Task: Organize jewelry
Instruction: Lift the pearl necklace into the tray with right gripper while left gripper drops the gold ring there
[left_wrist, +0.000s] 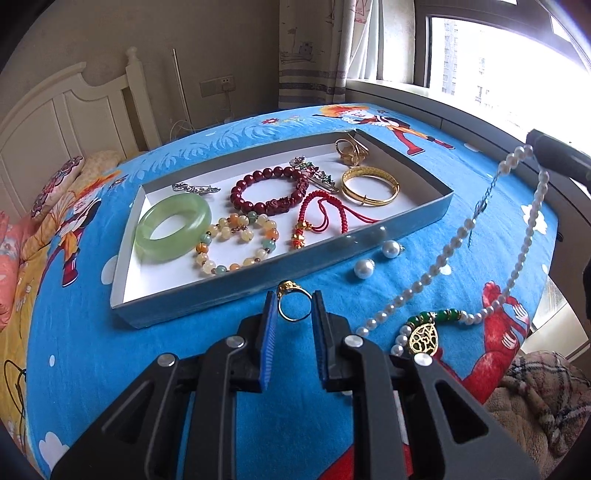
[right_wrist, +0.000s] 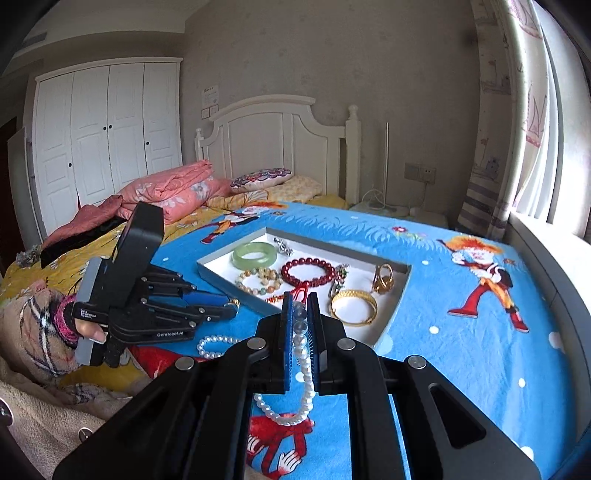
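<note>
Jewelry: a gold ring (left_wrist: 293, 303) is clamped upright between the pads of the left gripper (left_wrist: 294, 308), just in front of the near wall of the tray (left_wrist: 207, 295). The right gripper (right_wrist: 300, 315) is clenched on a pearl necklace (right_wrist: 303, 363), whose strand hangs down to the blue blanket (right_wrist: 461, 350). Two loose pearls (left_wrist: 376, 258) lie beside the tray. The tray holds a green bangle (left_wrist: 173, 232), a red bead bracelet (left_wrist: 269, 190) and a gold bangle (left_wrist: 370, 186).
</note>
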